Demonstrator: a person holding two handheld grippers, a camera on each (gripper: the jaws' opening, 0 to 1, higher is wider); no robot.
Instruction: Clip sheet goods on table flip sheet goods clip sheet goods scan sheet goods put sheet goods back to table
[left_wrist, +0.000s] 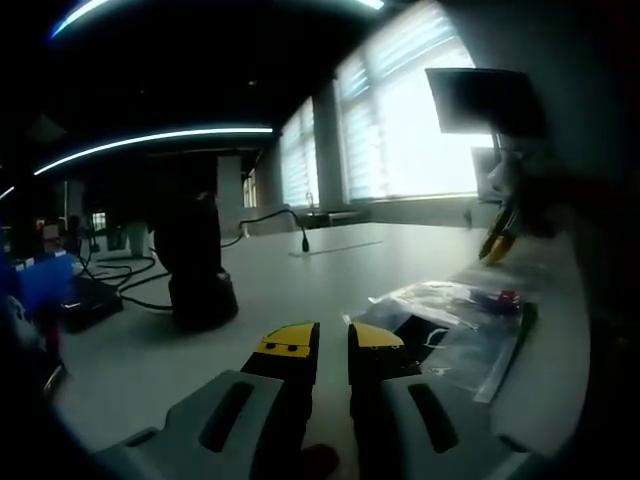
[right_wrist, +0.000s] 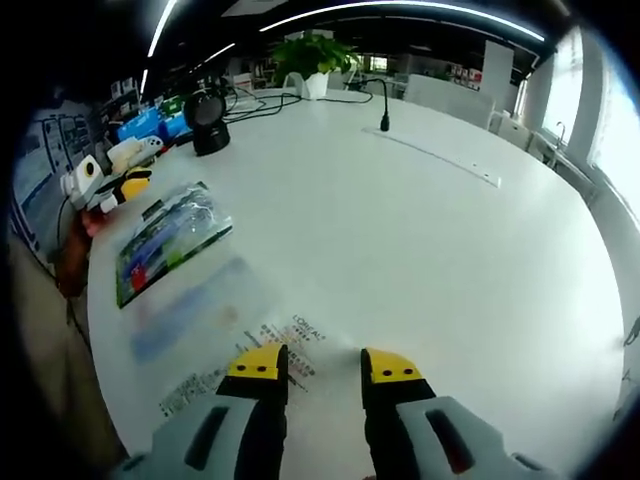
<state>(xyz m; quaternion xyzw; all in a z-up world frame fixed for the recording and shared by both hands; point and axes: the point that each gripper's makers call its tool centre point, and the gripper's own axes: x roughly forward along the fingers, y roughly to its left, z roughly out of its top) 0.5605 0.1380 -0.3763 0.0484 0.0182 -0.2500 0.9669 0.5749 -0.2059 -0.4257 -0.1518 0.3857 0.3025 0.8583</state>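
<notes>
Left gripper view: left gripper (left_wrist: 333, 345) low over the white table (left_wrist: 300, 280), jaws nearly closed with a thin gap, nothing between them. The packet (left_wrist: 455, 325) — a clear plastic bag with dark and coloured contents — lies flat on the table just right of the jaw tips. A black scanner stand (left_wrist: 198, 270) sits well left of it, cables behind.

Right gripper view: right gripper (right_wrist: 325, 368) jaws apart, empty, hovering over a clear flat sheet (right_wrist: 215, 335) with printed text that lies on the table under the left jaw. The packet (right_wrist: 170, 240) lies flat near the left table edge, well apart from this gripper; its long axis runs from near-left up to far-right, toward the scanner stand (right_wrist: 208, 120).

Handling, as a guess: light, floppy, slick film — likely to sag when lifted. Pinch at a free edge or corner, not the bulgy middle.
</notes>
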